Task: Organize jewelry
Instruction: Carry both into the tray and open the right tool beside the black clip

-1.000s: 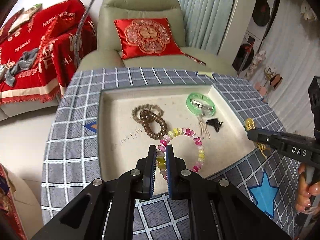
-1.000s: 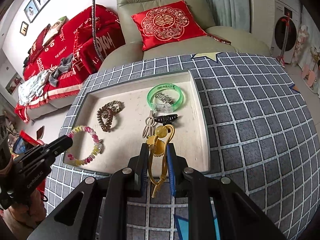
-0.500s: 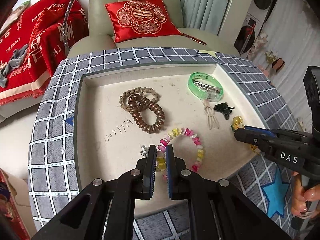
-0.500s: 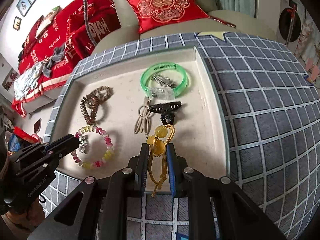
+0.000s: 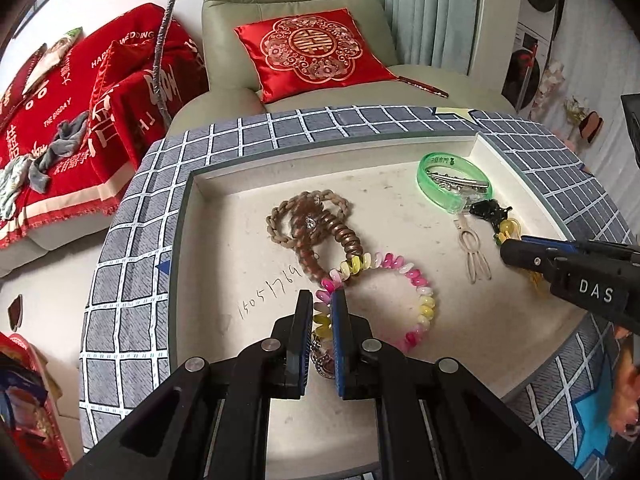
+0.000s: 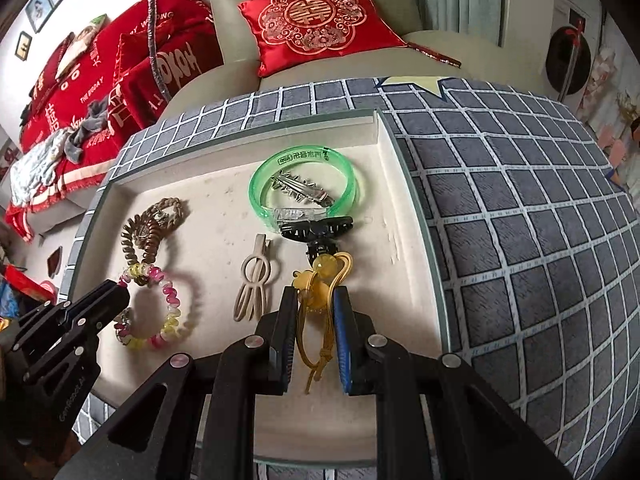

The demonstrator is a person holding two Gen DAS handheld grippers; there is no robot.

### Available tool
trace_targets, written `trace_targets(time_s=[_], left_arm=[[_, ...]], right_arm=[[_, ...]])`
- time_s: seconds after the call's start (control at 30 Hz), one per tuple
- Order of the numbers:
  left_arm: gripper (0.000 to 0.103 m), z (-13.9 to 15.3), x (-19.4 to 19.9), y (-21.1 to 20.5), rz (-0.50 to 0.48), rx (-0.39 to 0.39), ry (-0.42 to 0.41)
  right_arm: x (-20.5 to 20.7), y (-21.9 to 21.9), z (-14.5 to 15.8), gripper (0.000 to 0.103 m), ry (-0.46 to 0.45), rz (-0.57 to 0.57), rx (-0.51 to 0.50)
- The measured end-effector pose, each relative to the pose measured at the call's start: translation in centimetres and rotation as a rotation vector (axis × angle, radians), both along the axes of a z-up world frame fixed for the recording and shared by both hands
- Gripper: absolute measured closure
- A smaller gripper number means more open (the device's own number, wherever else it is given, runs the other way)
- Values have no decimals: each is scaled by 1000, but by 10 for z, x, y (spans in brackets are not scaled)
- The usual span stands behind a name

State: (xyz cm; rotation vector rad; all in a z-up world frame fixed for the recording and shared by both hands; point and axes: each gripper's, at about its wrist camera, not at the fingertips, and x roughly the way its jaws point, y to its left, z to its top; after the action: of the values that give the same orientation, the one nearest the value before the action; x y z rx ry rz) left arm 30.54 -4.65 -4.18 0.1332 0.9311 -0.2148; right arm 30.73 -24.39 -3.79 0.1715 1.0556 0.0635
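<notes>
Glossy beads in pink, yellow and white are making up the beaded bracelet [image 5: 384, 300], and the left gripper [image 5: 321, 312] is pinching one side of that ring, its fingers [image 5: 304, 320] standing narrow with the beads squeezed between them. Beyond those fingertips the bracelet's far side is touching a coiled brown hair tie [image 5: 320, 236], tangled with a braided tan loop. All of it is sitting inside the cream tray [image 5: 224, 216], a shallow rectangle with a scuffed matte floor, resting on the bench [image 6: 520, 200] under its grey checked cloth.

The right gripper [image 6: 316, 300] is clamping a yellow cord charm [image 6: 320, 280], its amber beads poking out ahead of the fingertips, knotted cord trailing back between the narrow fingers. Just ahead a black claw clip [image 6: 316, 230] is lying, then a translucent green bangle [image 6: 302, 184] ringing a silver barrette [image 6: 300, 188]. Left of the fingers a beige hair clip [image 6: 254, 280] is lying flat.
</notes>
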Motion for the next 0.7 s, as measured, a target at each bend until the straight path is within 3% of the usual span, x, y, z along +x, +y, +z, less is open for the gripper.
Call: trace_targets(time_s=[0.53,0.6,0.67,0.7], left_arm=[[79,-2,-4,-5,-8,26,-13],[79,-2,-5,-4,-6,21,-7],[79,-2,-5,-4,-3,20,-7],[79,-2,-6,-4,-3,21,-9]], right_arm=[[-7,7,-3,82,-7,28,-7],[-6,5,-3,75,-5,31,13],[-6,4,-3,56,-2,33,32],[-7,4,-2,55,-3,35,39]])
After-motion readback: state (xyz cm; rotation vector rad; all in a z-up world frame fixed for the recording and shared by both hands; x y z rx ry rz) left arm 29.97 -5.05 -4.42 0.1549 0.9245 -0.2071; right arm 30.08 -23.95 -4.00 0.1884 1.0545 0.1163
